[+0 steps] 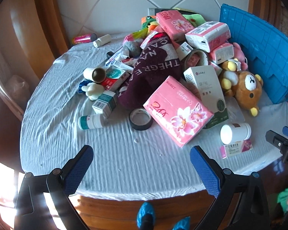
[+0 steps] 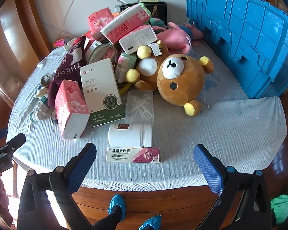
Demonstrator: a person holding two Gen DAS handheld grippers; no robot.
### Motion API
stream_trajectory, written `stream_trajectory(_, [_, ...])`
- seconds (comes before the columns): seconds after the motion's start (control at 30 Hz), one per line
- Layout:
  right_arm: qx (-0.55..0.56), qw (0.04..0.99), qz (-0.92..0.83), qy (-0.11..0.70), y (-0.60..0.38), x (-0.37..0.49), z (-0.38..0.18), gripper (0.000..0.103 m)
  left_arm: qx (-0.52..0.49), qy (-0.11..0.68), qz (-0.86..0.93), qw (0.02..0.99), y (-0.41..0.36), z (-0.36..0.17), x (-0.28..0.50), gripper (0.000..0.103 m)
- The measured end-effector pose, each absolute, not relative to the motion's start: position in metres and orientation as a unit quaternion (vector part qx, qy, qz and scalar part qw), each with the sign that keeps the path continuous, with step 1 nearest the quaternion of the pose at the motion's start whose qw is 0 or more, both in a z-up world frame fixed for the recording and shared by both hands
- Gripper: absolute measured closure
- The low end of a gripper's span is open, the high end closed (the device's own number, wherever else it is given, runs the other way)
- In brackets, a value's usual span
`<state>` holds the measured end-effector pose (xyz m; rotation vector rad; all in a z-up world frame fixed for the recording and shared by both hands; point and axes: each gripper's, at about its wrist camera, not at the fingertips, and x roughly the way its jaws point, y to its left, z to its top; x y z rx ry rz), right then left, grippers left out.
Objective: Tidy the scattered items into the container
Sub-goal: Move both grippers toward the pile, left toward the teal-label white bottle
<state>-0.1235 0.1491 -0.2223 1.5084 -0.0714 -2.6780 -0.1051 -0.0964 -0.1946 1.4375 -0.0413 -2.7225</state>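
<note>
While nothing is grasped yet, the left gripper (image 1: 141, 169) and the right gripper (image 2: 144, 169) both hover over the near edge of the table (image 2: 230, 134), fingers spread wide and empty. The scattered items are heaped in the middle; the blue container (image 2: 245, 44) stands at the far right corner. The ointment box (image 2: 132, 154) at the near edge looks light and stiff, best pinched across its long sides; the white bottle (image 2: 129, 135) touching it may roll

Both wrist views face the table (image 1: 124, 163) from its near edge — sharing the pile.
</note>
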Motion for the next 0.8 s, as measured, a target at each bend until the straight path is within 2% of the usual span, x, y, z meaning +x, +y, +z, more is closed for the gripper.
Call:
stream_trajectory(0.17, [0.523, 0.011, -0.852, -0.027, 0.138, -0.121, -0.253, 0.004, 0.484, -0.027, -0.875, -0.025, -0.090, -0.219, -0.128, 0.001])
stream_trajectory(0.3, [0.543, 0.016, -0.839, -0.015, 0.129, -0.122, -0.276, 0.004, 0.498, -0.027, -0.866, -0.030, -0.094, -0.235, -0.134, 0.001])
stream_trajectory(0.57, [0.553, 0.017, -0.833, -0.007, 0.129, -0.138, -0.299, 0.004, 0.497, -0.008, -0.865, 0.063, -0.163, -0.248, -0.138, 0.001])
stream_trajectory(0.8, [0.553, 0.015, -0.833, -0.009, 0.132, -0.143, -0.304, 0.003, 0.495, 0.014, -0.864, 0.090, -0.195, -0.264, -0.161, 0.001])
